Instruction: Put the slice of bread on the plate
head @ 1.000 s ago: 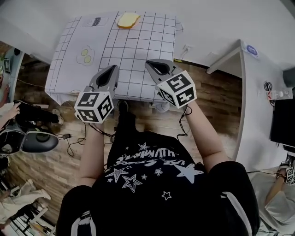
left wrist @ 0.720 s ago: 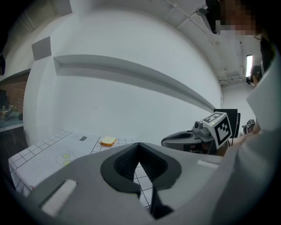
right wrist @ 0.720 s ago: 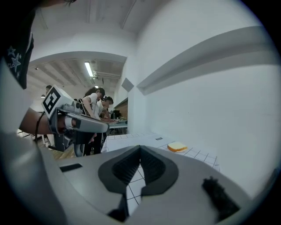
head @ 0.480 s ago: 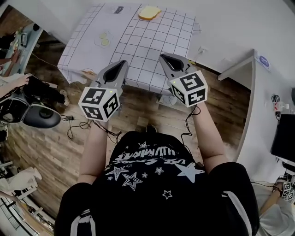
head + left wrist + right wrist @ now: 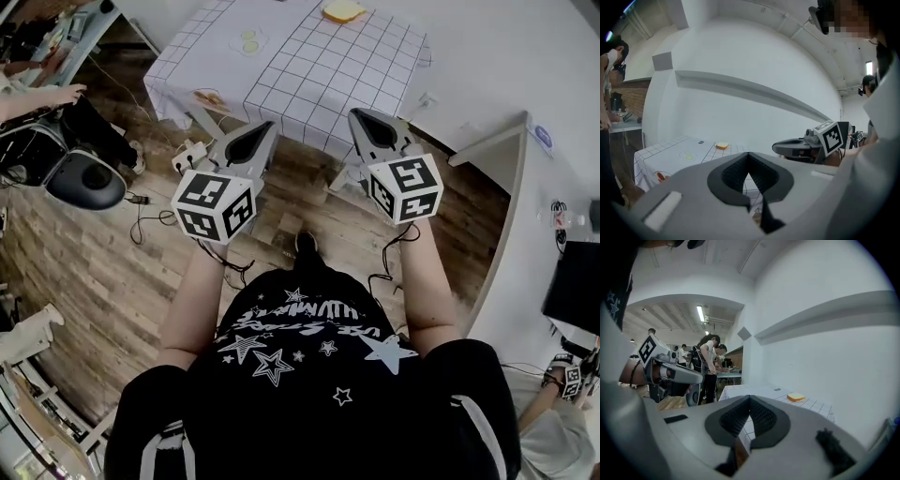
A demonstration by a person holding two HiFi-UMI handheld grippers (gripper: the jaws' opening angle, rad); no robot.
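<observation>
Left tool (image 5: 263,127) and right tool (image 5: 362,116), each pressed together on nothing, have drawn back from the worktop (image 5: 309,66); the bread slice (image 5: 344,11) lies farther ahead, out of reach.

Lab-like workroom: gridded table (image 5: 309,66), cables (image 5: 141,220) across wood floor, people (image 5: 710,364) at benches.

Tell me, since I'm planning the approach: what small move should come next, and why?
Probably step closer to the table and carry the right gripper forward. The bread slice lies at the table's far edge, while both grippers hang back by its near edge. The right one and the left gripper both look shut with nothing between their jaws, so nothing is held yet.
</observation>
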